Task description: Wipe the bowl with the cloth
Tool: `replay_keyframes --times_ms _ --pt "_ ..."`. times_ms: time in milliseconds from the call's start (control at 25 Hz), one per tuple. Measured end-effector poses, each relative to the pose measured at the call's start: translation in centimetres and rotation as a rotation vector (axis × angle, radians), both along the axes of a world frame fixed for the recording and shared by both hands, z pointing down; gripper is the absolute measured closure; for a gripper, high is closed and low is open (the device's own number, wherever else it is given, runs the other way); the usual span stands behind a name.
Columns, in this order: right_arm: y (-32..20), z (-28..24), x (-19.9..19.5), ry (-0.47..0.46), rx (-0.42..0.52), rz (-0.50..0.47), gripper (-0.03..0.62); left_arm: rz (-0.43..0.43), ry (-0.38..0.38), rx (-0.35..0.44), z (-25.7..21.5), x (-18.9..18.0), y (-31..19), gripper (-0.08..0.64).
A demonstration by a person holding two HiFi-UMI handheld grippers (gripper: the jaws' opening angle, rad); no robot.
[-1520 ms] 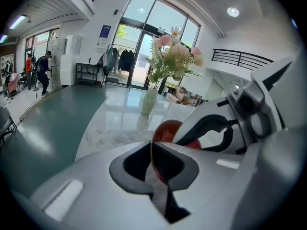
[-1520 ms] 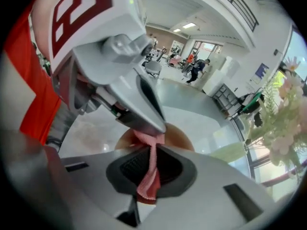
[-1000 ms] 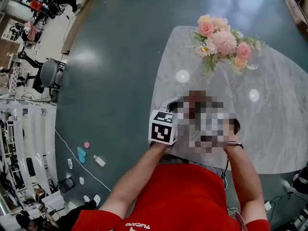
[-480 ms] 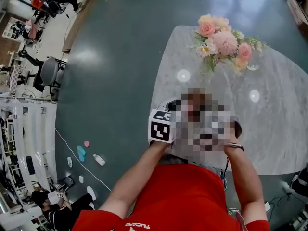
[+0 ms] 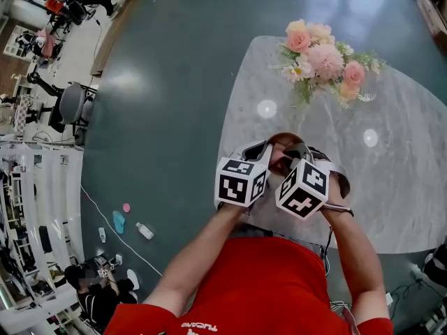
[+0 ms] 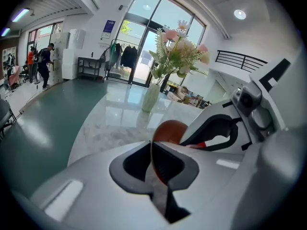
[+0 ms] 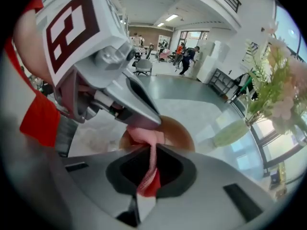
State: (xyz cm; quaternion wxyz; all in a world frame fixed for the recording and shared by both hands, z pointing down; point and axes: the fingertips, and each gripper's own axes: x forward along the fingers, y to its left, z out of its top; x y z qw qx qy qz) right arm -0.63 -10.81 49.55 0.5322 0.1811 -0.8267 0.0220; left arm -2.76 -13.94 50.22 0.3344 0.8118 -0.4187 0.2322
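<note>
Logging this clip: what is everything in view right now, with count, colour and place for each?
table: one, pale marble, ahead of the person
flowers: one bunch, pink and cream, table's far side
vase: one, pale green, holding the flowers
bowl: one, brown, rim in the left gripper
cloth: one, pink, in the right gripper, at the bowl
small items: several, pink, blue, white, on the floor
left gripper: grey, shut on bowl
right gripper: grey, shut on cloth
shirt: red, bottom of the head view

Left claw and right claw hide most of the bowl; cloth only partly visible
</note>
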Motion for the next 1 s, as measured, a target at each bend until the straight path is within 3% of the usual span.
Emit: replay_keyframes --times_ms 320,520,720,1000 --pt "-2.9 -3.6 1.4 -0.173 0.121 0.145 0.571 -0.051 0.0 -0.045 1.1 -1.1 -0.8 0.54" --pt "-3.7 -6.2 4.2 -0.203 0.198 0.224 0.571 -0.066 -0.02 -0.071 1.9 -1.3 -1.2 0.538" --pt "-5.0 -5.3 8.4 -0.108 0.248 0.288 0.571 -0.071 -0.037 -0.094 2.8 -0.9 -2.1 0.537" --pt "-5.2 0.8 11.5 0.017 0.182 0.335 0.571 -0.09 -0.039 -0.122 3.0 -0.8 -3.0 0.537"
